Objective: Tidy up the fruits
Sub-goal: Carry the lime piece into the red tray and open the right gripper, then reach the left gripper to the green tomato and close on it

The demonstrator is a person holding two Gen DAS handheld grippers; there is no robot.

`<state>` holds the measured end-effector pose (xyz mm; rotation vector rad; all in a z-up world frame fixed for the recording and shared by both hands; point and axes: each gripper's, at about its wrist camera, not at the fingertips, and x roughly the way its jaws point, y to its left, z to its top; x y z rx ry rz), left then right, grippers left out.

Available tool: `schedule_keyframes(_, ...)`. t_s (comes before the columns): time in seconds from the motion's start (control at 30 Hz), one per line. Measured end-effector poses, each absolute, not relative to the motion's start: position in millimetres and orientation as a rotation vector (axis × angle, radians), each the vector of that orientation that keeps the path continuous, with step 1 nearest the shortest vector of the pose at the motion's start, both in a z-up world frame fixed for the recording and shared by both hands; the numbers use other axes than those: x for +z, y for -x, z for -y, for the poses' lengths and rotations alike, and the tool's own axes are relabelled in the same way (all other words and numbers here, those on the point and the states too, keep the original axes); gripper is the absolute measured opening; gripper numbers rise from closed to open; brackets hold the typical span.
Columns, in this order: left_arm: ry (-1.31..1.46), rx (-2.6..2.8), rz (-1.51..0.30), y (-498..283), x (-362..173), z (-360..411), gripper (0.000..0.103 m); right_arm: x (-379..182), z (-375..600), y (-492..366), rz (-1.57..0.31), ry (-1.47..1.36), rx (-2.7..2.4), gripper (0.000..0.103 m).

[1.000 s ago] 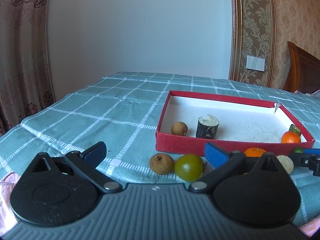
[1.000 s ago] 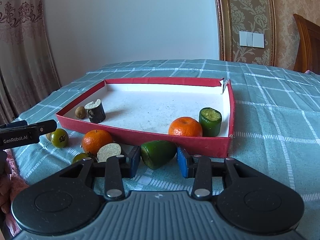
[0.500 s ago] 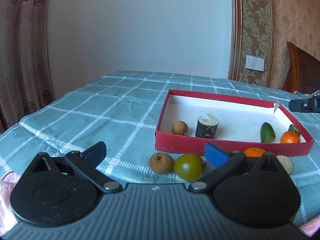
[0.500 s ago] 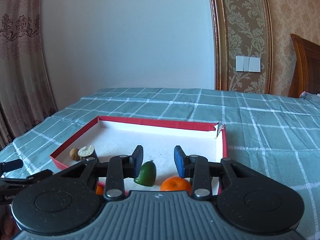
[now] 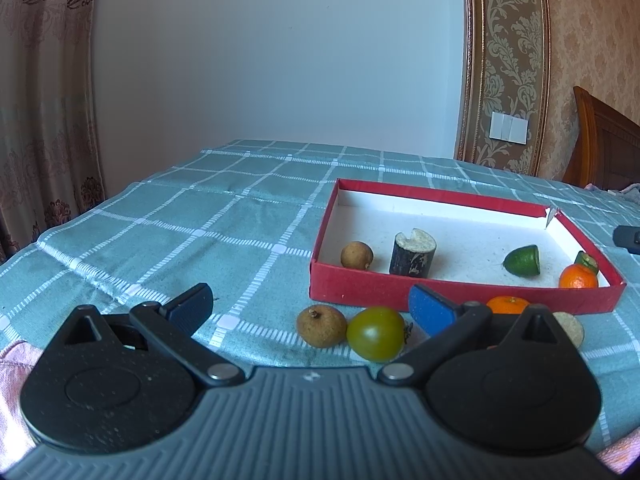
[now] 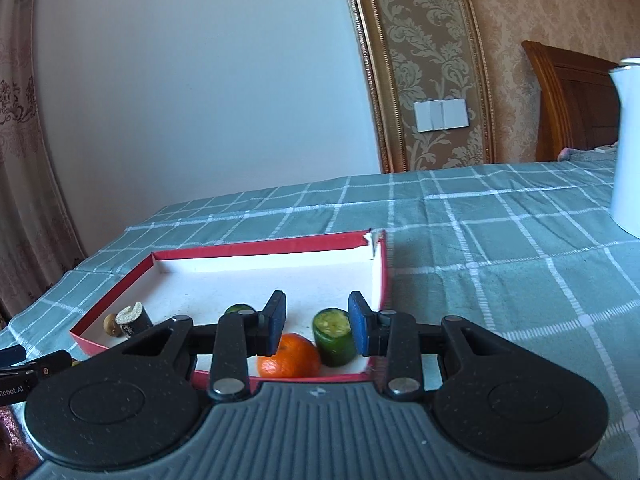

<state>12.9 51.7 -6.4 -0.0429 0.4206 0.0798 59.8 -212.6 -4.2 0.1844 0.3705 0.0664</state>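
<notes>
A red box with a white floor (image 5: 440,200) (image 6: 264,246) lies on the checked cloth. In it are a brown longan (image 5: 357,255), a dark cut stalk piece (image 5: 413,254), a green half fruit (image 5: 522,260) (image 6: 237,309), an orange (image 5: 578,276) (image 6: 289,361) and a green cut piece (image 6: 334,336). In front of the box lie a brown longan (image 5: 321,326), a green tomato (image 5: 375,334), an orange (image 5: 507,305) and a pale slice (image 5: 568,326). My left gripper (image 5: 310,306) is open above the cloth. My right gripper (image 6: 318,328) is open and empty above the box's near edge.
A white jug (image 6: 626,148) stands on the cloth at the far right. A wooden headboard (image 6: 572,96) and a wall switch (image 6: 440,115) are behind the table. Curtains (image 5: 44,100) hang at the left. The right gripper's tip (image 5: 628,236) shows at the left wrist view's right edge.
My right gripper carried the green half fruit up over the box, opened and let it go; it now lies inside the box. The left gripper stayed put.
</notes>
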Motion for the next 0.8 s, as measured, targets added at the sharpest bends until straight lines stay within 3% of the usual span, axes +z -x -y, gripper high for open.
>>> schedule_keyframes(0.8,-0.037,0.117,-0.412,-12.0,-7.2,-40.3,0.103,-31.8,259.9,-38.0,-0.358,-0.359,-0.015,0.035)
